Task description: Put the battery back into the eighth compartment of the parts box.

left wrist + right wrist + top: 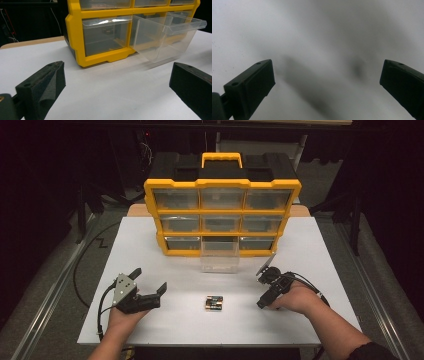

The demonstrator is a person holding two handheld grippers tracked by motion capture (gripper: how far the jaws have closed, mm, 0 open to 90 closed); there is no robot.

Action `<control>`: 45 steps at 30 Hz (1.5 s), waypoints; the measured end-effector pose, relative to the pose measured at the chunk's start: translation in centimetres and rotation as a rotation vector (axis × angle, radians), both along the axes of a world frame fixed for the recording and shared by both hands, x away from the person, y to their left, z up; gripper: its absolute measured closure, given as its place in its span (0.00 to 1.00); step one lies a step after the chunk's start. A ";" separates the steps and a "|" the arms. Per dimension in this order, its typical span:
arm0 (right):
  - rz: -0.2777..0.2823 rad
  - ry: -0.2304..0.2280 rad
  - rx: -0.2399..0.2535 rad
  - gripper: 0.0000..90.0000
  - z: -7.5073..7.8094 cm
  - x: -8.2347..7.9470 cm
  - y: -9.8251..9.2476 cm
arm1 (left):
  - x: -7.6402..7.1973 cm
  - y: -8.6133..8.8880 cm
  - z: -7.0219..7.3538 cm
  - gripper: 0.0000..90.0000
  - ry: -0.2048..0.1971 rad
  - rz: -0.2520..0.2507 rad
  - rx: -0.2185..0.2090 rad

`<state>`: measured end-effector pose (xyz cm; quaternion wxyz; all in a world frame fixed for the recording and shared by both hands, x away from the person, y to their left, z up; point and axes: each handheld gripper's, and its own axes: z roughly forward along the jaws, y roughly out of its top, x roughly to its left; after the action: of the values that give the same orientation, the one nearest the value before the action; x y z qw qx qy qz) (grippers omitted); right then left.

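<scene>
White tabletop [150,250], batteries [214,303] at 6 o'clock of open drawer [219,256]. Both grippers' fingers spread, holding nothing. Best approached squarely by right gripper [266,289], gripping pack across narrow sides.

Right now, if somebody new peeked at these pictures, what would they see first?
Probably the big yellow drawer cabinet standing at the back of the white table, with its bottom middle clear drawer pulled out. Next, the small pack of batteries lying at the front, between the open left gripper and the right gripper.
</scene>
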<state>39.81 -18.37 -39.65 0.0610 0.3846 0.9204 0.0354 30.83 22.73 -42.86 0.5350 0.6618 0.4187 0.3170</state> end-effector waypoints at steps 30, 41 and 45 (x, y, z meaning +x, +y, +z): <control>0.297 0.103 -0.030 0.03 0.2 -0.5 3.2 | -0.1 0.0 0.0 0.02 -0.004 -0.008 0.002; 0.366 0.103 -0.035 0.03 0.7 -1.1 4.1 | -0.2 0.0 0.1 0.02 -0.006 -0.011 0.001; 0.400 0.105 -0.032 0.03 0.7 -1.2 4.6 | -0.2 0.0 0.0 0.02 -0.006 -0.012 0.003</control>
<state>38.57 -13.82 -38.92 0.0109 0.1944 0.9808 0.0120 30.58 22.70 -42.82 0.5372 0.6642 0.4127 0.3163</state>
